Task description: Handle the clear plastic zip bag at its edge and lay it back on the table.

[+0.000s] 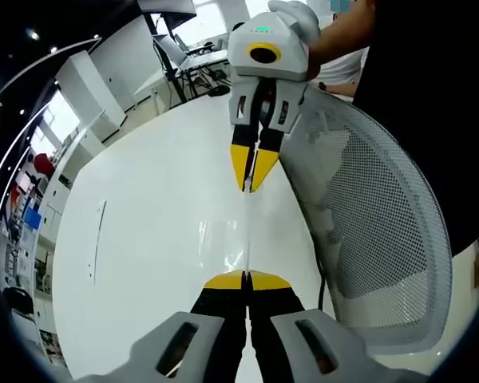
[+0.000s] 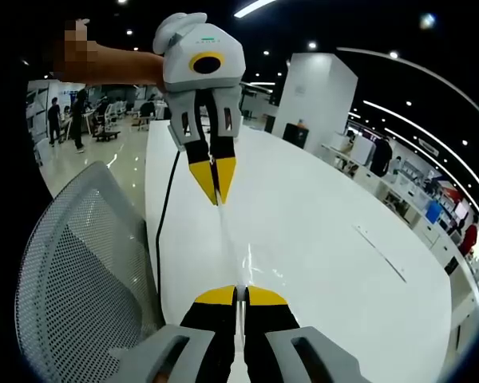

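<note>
The clear plastic zip bag (image 1: 245,231) hangs stretched edge-on between my two grippers, above the white table (image 1: 152,207). It reads as a thin glossy strip. In the left gripper view my left gripper (image 1: 246,278) is shut on its near edge, and the right gripper (image 1: 251,179) comes in from the top, shut on the far edge. In the right gripper view the bag (image 2: 230,239) runs from my right gripper (image 2: 239,294), shut on it, up to the left gripper (image 2: 215,191), also pinching it. A person's hand holds each gripper.
A white mesh office chair (image 1: 367,215) stands against the table's edge, also seen as the chair (image 2: 72,279). A black cable (image 2: 164,231) runs along the table (image 2: 327,239) edge. A thin slot (image 2: 379,251) marks the tabletop. Office desks and people lie beyond.
</note>
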`<action>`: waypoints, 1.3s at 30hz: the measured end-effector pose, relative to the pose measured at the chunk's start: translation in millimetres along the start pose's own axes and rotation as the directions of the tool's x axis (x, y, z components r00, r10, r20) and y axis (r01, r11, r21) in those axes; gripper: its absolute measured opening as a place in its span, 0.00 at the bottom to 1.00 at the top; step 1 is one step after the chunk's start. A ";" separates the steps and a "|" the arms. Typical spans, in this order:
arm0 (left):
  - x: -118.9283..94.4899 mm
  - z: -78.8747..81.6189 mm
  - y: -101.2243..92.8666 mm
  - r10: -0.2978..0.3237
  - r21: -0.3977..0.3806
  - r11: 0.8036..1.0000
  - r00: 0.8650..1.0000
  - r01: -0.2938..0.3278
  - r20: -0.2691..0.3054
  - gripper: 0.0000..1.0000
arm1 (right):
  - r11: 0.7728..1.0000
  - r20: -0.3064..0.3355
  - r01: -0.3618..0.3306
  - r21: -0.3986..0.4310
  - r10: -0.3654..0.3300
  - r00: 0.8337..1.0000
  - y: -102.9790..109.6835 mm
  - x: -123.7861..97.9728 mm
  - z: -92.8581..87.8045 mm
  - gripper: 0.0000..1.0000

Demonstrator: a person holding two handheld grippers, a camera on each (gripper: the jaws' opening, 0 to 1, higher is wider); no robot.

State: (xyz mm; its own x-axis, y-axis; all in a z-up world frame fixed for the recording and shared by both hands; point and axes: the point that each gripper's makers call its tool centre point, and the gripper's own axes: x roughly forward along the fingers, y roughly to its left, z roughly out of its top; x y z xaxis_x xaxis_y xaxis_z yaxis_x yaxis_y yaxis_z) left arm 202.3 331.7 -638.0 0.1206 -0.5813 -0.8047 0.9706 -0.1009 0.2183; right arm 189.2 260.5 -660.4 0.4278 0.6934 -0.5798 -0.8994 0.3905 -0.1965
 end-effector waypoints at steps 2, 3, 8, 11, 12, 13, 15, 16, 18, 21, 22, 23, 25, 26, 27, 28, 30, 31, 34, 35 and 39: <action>-0.3 0.1 0.5 0.003 -0.001 1.000 1.000 -0.003 0.002 0.00 | 1.000 0.001 0.001 0.002 -0.001 1.000 0.0 -0.4 0.2 0.00; -0.3 0.0 0.2 0.002 -0.002 1.000 1.000 -0.002 0.002 0.00 | 1.000 0.001 0.001 0.003 -0.001 1.000 0.0 -0.5 0.2 0.00; -0.6 -0.6 0.5 0.005 -0.004 1.000 1.000 -0.005 0.003 0.00 | 1.000 0.001 0.003 0.004 -0.003 1.000 -0.3 -0.5 0.1 0.00; -0.8 -0.7 1.0 0.007 -0.004 1.000 1.000 -0.007 0.003 0.00 | 1.000 0.002 0.004 0.006 -0.004 1.000 -0.6 -0.7 0.6 0.00; -0.8 -0.8 1.1 0.007 -0.004 1.000 1.000 -0.007 0.003 0.00 | 1.000 0.002 0.005 0.006 -0.005 1.000 -0.7 -0.8 0.6 0.00; -0.8 -0.8 1.3 0.008 -0.005 1.000 1.000 -0.008 0.003 0.00 | 1.000 0.002 0.005 0.006 -0.005 1.000 -1.1 -0.8 0.2 0.00; -0.8 -0.9 1.6 0.007 -0.004 1.000 1.000 -0.007 0.003 0.00 | 1.000 0.002 0.006 0.008 -0.006 1.000 -1.8 -0.8 -0.8 0.00; -0.7 -1.0 1.6 0.007 -0.005 1.000 1.000 -0.007 0.003 0.00 | 1.000 0.002 0.007 0.009 -0.007 1.000 -1.9 -0.9 -1.1 0.00; -0.6 -1.2 1.8 0.007 -0.005 1.000 1.000 -0.007 0.003 0.00 | 1.000 0.001 0.007 0.010 -0.007 1.000 -2.0 -1.0 -1.6 0.00; -0.5 -1.5 1.6 0.006 -0.005 1.000 1.000 -0.006 0.003 0.00 | 1.000 0.001 0.009 0.011 -0.009 1.000 -2.2 -1.5 -1.8 0.00; -0.5 -1.6 1.6 0.006 -0.006 1.000 1.000 -0.006 0.003 0.00 | 1.000 0.002 0.009 0.012 -0.009 1.000 -2.1 -1.6 -1.8 0.00; -0.5 -1.8 1.5 0.005 -0.006 1.000 1.000 -0.005 0.002 0.00 | 1.000 0.002 0.010 0.012 -0.010 1.000 -2.1 -1.7 -2.1 0.00; -0.5 -1.9 1.1 0.005 -0.006 1.000 1.000 -0.005 0.001 0.00 | 1.000 0.002 0.010 0.013 -0.010 1.000 -1.9 -1.8 -2.1 0.00; -0.5 -2.0 0.9 0.004 -0.006 1.000 1.000 -0.004 0.001 0.00 | 1.000 0.002 0.011 0.014 -0.011 1.000 -1.8 -1.8 -2.2 0.00; -0.6 -2.2 0.9 0.005 -0.006 1.000 1.000 -0.005 0.001 0.00 | 1.000 0.002 0.010 0.014 -0.010 1.000 -1.8 -1.7 -2.4 0.00; -0.8 -2.2 0.7 0.005 -0.008 1.000 1.000 -0.005 0.001 0.00 | 1.000 0.003 0.010 0.014 -0.010 1.000 -1.7 -1.6 -2.6 0.00; -1.0 -2.1 0.4 0.006 -0.008 1.000 1.000 -0.006 0.000 0.00 | 1.000 0.002 0.009 0.013 -0.009 1.000 -1.8 -1.3 -3.1 0.00; -1.0 -2.1 0.3 0.007 -0.008 1.000 1.000 -0.007 0.000 0.00 | 1.000 0.002 0.009 0.012 -0.009 1.000 -1.9 -1.3 -3.1 0.00; -1.3 -1.8 0.0 0.008 -0.010 1.000 1.000 -0.008 0.001 0.00 | 1.000 0.002 0.009 0.012 -0.009 1.000 -2.2 -1.3 -3.2 0.00; -1.3 -1.8 0.1 0.008 -0.010 1.000 1.000 -0.008 0.001 0.00 | 1.000 0.002 0.009 0.012 -0.009 1.000 -2.1 -1.4 -3.1 0.00; -1.4 -1.7 0.6 0.010 -0.012 1.000 1.000 -0.010 0.003 0.00 | 1.000 0.002 0.010 0.011 -0.010 1.000 -2.0 -2.0 -2.2 0.00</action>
State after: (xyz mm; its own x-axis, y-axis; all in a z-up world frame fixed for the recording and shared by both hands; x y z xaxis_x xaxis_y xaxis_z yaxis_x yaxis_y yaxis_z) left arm 203.0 333.8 -637.7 0.1300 -0.5849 -0.8006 0.9719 -0.0848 0.2198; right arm 190.0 256.9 -660.6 0.4368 0.6908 -0.5762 -0.8941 0.4041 -0.1934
